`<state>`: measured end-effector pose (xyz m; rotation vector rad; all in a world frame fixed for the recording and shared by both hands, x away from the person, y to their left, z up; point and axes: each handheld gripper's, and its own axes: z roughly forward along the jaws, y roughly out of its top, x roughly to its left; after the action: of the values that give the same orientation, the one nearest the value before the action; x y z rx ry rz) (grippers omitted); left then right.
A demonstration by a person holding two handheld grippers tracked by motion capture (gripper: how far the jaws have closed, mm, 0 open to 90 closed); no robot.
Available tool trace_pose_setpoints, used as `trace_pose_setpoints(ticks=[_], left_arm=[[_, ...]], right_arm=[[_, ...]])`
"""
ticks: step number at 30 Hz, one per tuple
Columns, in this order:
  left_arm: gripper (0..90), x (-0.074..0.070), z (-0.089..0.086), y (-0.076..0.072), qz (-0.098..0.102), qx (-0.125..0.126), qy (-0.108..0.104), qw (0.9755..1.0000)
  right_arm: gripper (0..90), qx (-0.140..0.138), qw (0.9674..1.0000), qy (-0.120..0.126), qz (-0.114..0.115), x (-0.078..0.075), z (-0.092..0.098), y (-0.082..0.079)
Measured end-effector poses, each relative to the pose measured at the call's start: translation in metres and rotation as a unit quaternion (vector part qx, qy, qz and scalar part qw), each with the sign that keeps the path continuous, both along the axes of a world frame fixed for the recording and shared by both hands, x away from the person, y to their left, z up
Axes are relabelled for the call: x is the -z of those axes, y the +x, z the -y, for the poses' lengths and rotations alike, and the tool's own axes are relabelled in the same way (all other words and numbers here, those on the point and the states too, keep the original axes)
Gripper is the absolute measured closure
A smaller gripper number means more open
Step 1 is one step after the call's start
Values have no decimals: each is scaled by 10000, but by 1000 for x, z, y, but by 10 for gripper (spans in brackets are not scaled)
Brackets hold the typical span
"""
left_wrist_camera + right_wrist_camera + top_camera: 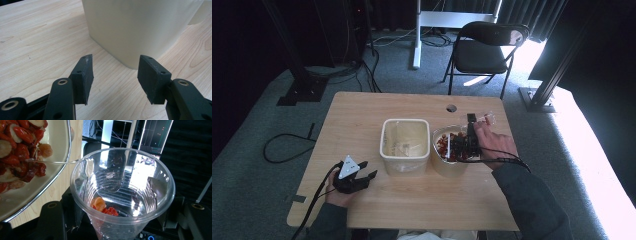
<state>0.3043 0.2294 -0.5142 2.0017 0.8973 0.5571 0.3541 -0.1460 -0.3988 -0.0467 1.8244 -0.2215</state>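
A clear plastic cup (122, 185) sits gripped between the jaws of my right gripper (120, 220), and a few orange and red pieces (103, 207) lie at its bottom. Its rim rests against the edge of a cream bowl (53, 173) full of red and pale fruit pieces (20, 150). From above, the right gripper (471, 134) hovers over that bowl (442, 167), with the cup (487, 119) at the bowl's far right. My left gripper (115, 75) stands open, low over the wood, facing a corner of a cream square container (135, 30). The container (405, 145) is left of the bowl, and the left gripper (364, 171) is at its near left.
The wooden table (362, 115) has a round cable hole (451, 107) near its far edge. Beyond it stand a black folding chair (487, 47), a white desk leg (416, 35) and black frame feet (304, 90). Cables (287, 147) lie on the carpet at the left.
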Motion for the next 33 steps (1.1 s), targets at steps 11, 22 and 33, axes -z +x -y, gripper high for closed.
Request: trace_pose_setpoints(ticks=[11, 22, 33], left_arm=[[471, 0, 0, 0, 0, 2, 0, 10000], [471, 1, 1, 0, -11, 18, 1, 10000], [471, 1, 2, 1, -26, 33, 31, 10000]], right_arm=[[348, 2, 10000, -60, -7, 1, -2, 0], [349, 55, 10000, -39, 18, -1, -3, -2], [349, -77, 10000, 61, -7, 0, -8, -8]])
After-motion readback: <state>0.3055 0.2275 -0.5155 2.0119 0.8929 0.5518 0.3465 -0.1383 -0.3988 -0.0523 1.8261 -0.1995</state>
